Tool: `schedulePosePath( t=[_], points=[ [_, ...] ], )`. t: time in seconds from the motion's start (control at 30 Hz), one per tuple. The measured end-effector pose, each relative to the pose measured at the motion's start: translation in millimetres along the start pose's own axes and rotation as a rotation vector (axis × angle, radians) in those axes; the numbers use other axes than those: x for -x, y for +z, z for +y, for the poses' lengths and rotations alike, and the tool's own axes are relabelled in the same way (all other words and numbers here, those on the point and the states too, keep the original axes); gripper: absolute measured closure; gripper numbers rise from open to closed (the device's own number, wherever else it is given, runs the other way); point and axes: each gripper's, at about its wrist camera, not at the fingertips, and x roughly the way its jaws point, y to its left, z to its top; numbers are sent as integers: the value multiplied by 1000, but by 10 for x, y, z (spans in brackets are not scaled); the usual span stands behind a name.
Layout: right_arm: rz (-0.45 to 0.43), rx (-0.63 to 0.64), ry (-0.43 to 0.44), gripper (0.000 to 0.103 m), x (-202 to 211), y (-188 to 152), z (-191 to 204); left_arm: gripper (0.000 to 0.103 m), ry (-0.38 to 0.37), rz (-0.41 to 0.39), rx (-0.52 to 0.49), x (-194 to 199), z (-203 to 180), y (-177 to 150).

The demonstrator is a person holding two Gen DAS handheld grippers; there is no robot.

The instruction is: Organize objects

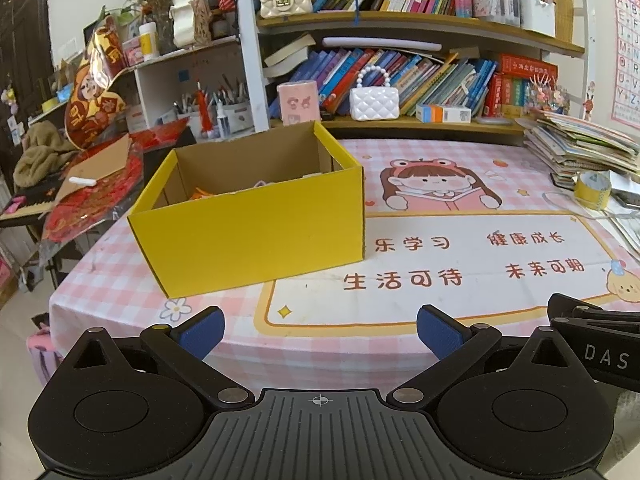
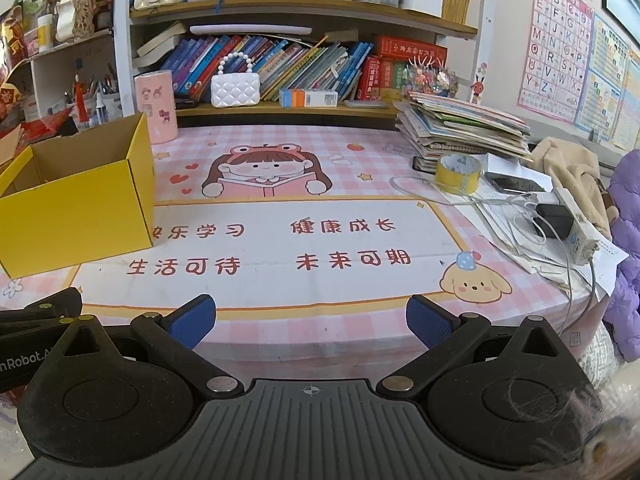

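While both grippers hover at the near edge of the table, the left gripper [image 1: 320, 334] has its blue ribbed pads [image 1: 202, 330] spread wide with nothing between them, and the right gripper [image 2: 311, 322] is spread just as wide, also empty. Ahead of the left fingers, beyond the left fingertip, stands the yellow cardboard box [image 1: 248, 236] – a corrugated, open-topped carton, bright outside and plain brown inside. Only the left wrist view looks over its rim: something orange and some pale pieces lie at the bottom, too hidden to tell what. In the right wrist view the same box sits far off to the left of the fingers, cut by the frame edge, its contents out of sight.

The right view shows what the left barely catches: a roll of yellow tape [image 2: 458, 172] ahead and to the right of the right fingertip, next to a dark phone [image 2: 512, 184], and nearer, a white power strip [image 2: 576, 228] with a black plug and tangled pale cables lying on loose papers. A slumping stack of thin books [image 2: 464, 128] rises behind the tape. The tablecloth [image 2: 280, 240] under both pairs of fingers is smooth, pink-checked, printed with a cartoon girl and a puppy. Farther back stands a pink cylindrical holder [image 2: 157, 106] – and a quilted white handbag [image 2: 235, 88] with a pearl handle rests on the low shelf.
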Motion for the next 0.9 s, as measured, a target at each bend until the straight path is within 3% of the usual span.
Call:
schedulePosePath(
  t=[0.47,0.9],
  points=[
    [-21,25,-6,1,18,32,32,0,-3,2,25,-25,25,28],
    [15,21,8,1,-84,76,8,0,-14,23,52,-113,58,44]
  ],
)
